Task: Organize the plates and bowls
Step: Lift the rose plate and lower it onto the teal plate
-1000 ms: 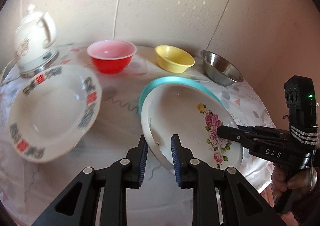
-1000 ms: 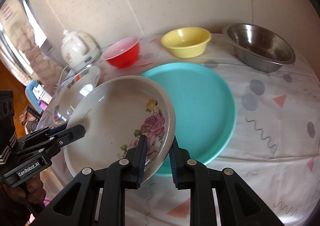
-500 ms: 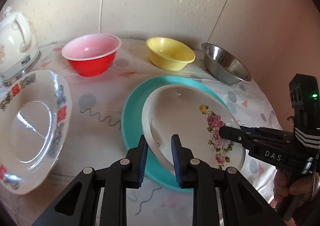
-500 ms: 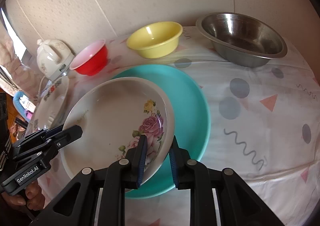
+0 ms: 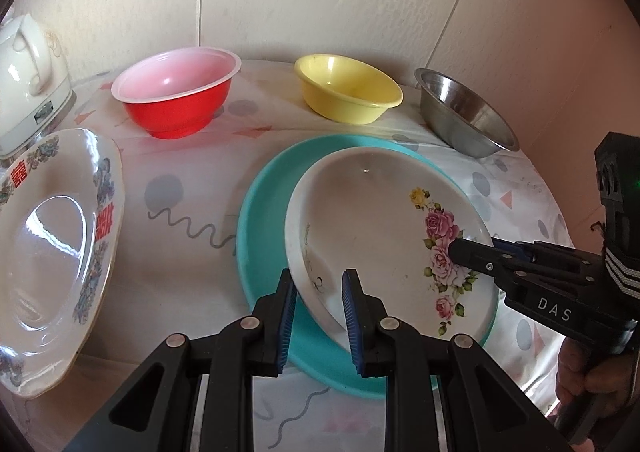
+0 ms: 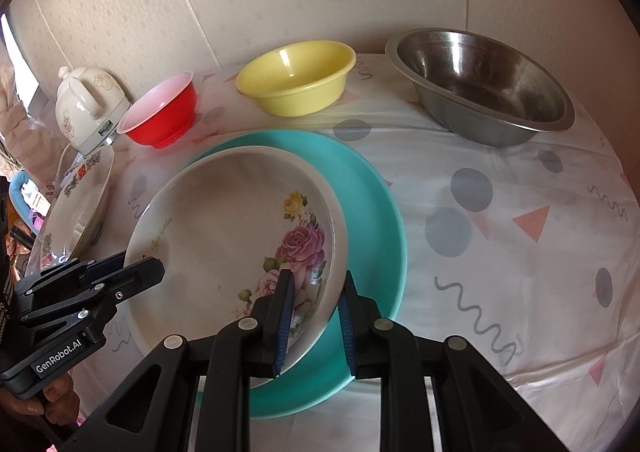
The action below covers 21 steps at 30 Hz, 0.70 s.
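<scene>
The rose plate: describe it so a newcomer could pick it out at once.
Start at the table under its white cloth with grey dots and pink triangles, then find the big turquoise plate in front of the row of bowls. Over it, the left gripper and right gripper pinch the rose plate by opposite rims. Only it carries pink roses.

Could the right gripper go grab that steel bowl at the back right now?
Probably not as things stand: the right gripper is shut on the rose plate's rim, sharing it with the left gripper over the teal plate. The cloth toward the steel bowl looks bare, though.
</scene>
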{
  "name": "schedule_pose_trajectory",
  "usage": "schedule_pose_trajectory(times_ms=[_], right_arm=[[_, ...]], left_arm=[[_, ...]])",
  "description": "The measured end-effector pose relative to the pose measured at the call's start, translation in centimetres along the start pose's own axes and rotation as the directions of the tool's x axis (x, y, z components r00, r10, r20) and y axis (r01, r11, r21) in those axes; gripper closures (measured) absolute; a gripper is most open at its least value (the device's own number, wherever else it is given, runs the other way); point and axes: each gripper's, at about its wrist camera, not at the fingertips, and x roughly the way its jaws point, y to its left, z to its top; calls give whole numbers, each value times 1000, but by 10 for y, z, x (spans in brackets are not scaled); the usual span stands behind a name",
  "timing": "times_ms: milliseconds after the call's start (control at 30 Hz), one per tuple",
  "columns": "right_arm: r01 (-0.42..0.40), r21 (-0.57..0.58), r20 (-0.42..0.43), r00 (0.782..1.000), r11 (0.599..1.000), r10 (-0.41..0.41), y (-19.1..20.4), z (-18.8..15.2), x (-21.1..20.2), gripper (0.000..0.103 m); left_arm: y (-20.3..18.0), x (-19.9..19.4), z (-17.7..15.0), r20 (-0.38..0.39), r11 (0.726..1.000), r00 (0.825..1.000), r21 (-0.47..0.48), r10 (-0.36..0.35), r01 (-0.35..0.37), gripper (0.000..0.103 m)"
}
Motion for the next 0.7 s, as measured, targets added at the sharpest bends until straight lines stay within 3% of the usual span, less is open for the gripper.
schedule_pose_trajectory(times_ms=[700], right_arm=[[44, -18, 21, 999, 999, -43, 4, -2, -5, 82]], left_arm=[[1, 0, 2, 13, 999, 999, -31, 38, -37, 77]])
